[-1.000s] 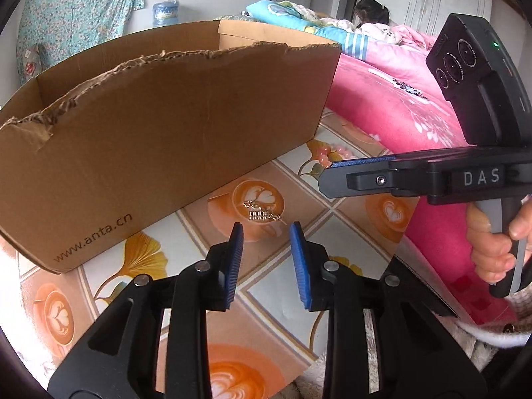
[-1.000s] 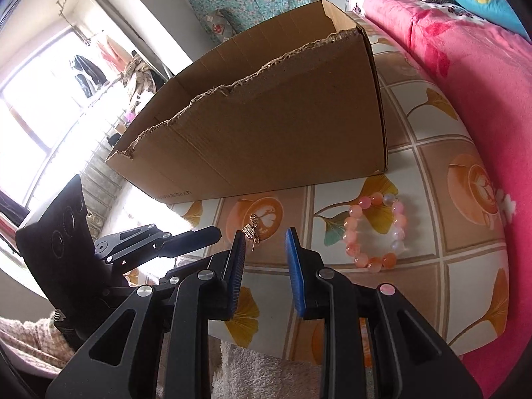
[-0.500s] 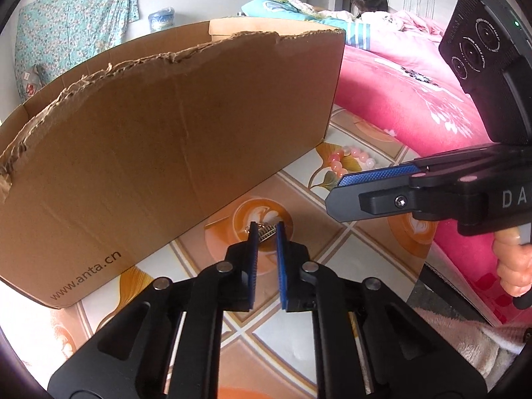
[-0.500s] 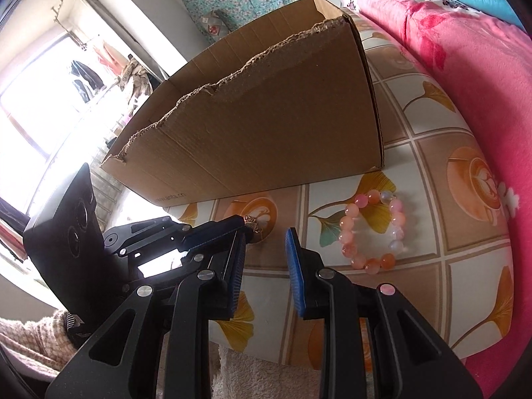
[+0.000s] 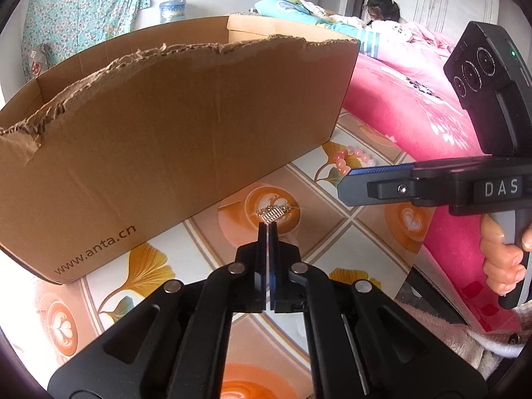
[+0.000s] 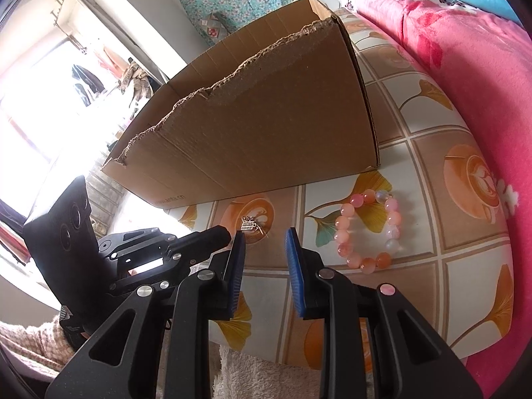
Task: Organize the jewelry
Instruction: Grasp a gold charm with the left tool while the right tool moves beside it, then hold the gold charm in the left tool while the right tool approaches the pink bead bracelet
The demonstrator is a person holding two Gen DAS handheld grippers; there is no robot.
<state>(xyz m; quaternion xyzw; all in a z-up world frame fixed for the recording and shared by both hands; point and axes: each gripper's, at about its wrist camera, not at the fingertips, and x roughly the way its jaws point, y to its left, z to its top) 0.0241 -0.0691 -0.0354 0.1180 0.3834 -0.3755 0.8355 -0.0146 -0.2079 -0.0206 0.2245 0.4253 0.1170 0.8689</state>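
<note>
Silver earring [image 5: 273, 213]: one, on coffee-print tablecloth [image 5: 332, 242], just past left gripper [image 5: 268, 229] tips; whether pinched, cannot tell. Left jaws pressed together. Pink bead bracelet [image 6: 365, 229]: one, near table's rounded right edge. Cardboard box [image 6: 266, 123]: one, torn top rim, behind both. Right gripper [image 6: 265, 246] hovers, jaws apart, empty. Bare cloth between box and grippers.

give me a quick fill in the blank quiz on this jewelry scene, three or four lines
1. The left claw is ____ , its tips at the small silver charm.
2. The right claw is ____ and holds nothing.
3. The bead bracelet lies on the tablecloth, ____ the cardboard box.
4. The printed text on the box reads www.____.cn.

Missing words: shut; open; outside; anta
</note>
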